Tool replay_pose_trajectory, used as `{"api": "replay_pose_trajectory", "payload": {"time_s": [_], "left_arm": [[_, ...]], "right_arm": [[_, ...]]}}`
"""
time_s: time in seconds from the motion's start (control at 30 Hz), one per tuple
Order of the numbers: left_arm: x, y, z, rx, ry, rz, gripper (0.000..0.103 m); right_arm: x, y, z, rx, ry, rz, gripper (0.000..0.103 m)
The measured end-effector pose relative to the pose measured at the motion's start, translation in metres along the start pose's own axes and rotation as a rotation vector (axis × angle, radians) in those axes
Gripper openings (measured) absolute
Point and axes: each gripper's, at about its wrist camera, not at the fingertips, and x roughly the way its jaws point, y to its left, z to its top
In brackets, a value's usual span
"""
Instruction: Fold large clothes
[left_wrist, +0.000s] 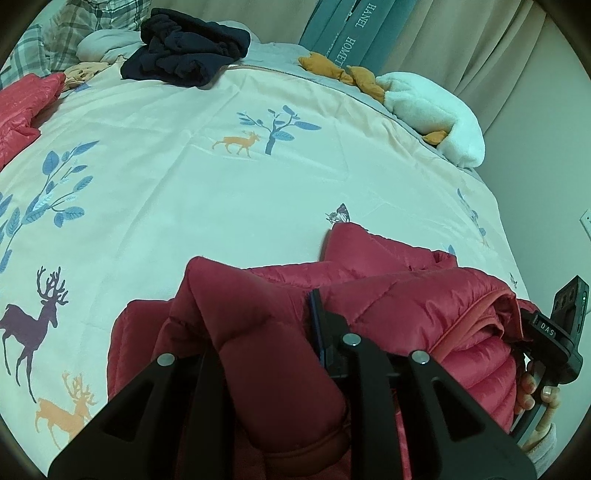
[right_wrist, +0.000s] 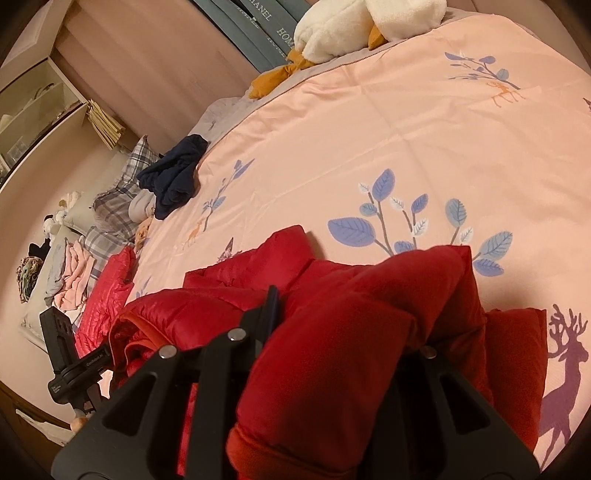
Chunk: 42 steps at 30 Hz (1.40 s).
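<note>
at 6 o'clock on the bed (left_wrist: 258, 184), both grippers, left (left_wrist: 258, 332) & right (right_wrist: 332, 332), jaws clamped on red puffer jacket (left_wrist: 406, 302); keep both ends level w/ each other, lower evenly.

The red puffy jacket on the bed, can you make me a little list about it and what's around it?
item: red puffy jacket, bunched up
where: on the deer-print bedspread, near edge
left tongs: clamped on a padded fold of the jacket
right tongs: clamped on another padded fold
far side: dark navy clothes, white plush toy with orange parts
another red garment: at the bedspread's edge
folding: not neat yet
</note>
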Motion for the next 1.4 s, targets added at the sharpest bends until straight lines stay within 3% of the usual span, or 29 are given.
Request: {"api": "replay_pose_trajectory", "payload": {"time_s": [1.4], "left_arm": [[0.015, 0.0, 0.0, 0.011, 0.023, 0.017, 0.019]], "right_arm": [[0.013, -0.004, 0.0, 0.015, 0.037, -0.016, 0.021]]}}
